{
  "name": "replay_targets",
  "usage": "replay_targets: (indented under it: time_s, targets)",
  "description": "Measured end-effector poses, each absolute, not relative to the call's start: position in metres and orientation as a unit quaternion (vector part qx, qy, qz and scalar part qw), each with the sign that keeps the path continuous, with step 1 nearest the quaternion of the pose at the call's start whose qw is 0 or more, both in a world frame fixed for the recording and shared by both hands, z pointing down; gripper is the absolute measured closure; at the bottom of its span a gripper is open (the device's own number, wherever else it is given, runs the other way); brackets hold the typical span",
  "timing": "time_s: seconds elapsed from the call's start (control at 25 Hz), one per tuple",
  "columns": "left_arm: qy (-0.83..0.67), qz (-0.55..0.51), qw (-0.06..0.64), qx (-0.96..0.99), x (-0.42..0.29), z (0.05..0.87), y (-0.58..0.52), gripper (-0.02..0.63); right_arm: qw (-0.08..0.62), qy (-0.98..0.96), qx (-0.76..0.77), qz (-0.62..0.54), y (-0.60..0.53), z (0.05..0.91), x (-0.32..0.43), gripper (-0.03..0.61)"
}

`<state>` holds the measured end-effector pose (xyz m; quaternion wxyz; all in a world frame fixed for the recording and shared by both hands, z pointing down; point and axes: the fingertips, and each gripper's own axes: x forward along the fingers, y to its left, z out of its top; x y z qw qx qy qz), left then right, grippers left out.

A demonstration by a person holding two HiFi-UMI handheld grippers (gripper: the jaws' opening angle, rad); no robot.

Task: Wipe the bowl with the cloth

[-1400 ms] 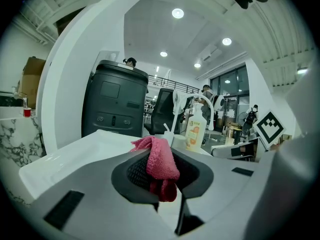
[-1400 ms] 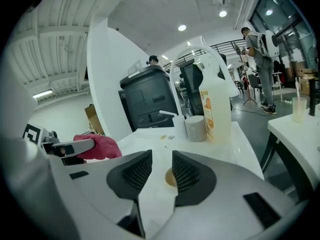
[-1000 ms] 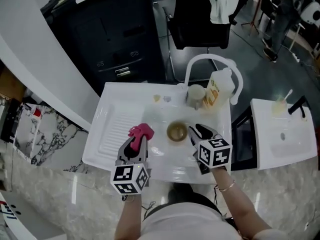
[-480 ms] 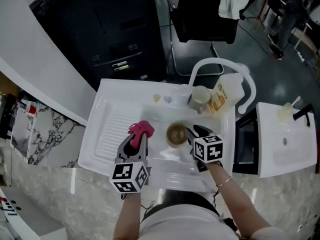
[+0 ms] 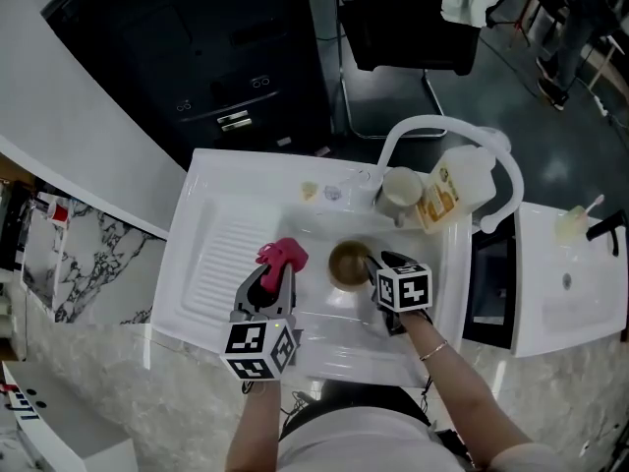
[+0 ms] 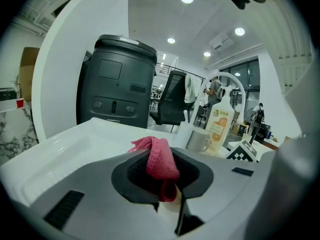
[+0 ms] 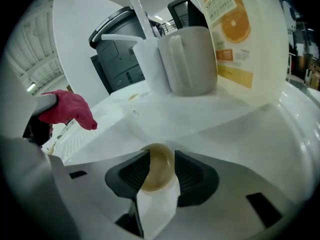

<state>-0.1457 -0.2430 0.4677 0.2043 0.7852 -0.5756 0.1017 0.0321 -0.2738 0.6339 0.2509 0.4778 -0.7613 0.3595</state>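
Clenching the pink cloth [image 5: 282,255] in the left tongs [image 5: 276,269] at nine o'clock of the bowl [image 5: 346,263] in the sink [image 5: 324,347] — just widening the released right tongs [image 5: 374,264] at three o'clock, with the bowl between their jaws.

Legible print stood only on the label of the pale bottle [image 7: 260,59] just beside the white mug [image 7: 192,59], where a brand word that seemed to end in "Garden" ran above an orange-fruit picture, the finer lines below it being too small to read.
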Motion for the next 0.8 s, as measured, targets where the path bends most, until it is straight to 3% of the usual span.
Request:
replay_targets:
  time_s: [0.8]
  targets:
    - [-0.589,0.126,0.240,0.761,-0.152,0.506,-0.258,0.527,0.301,-0.716,0.459,0.430,-0.284,0.715,0.028,0.412]
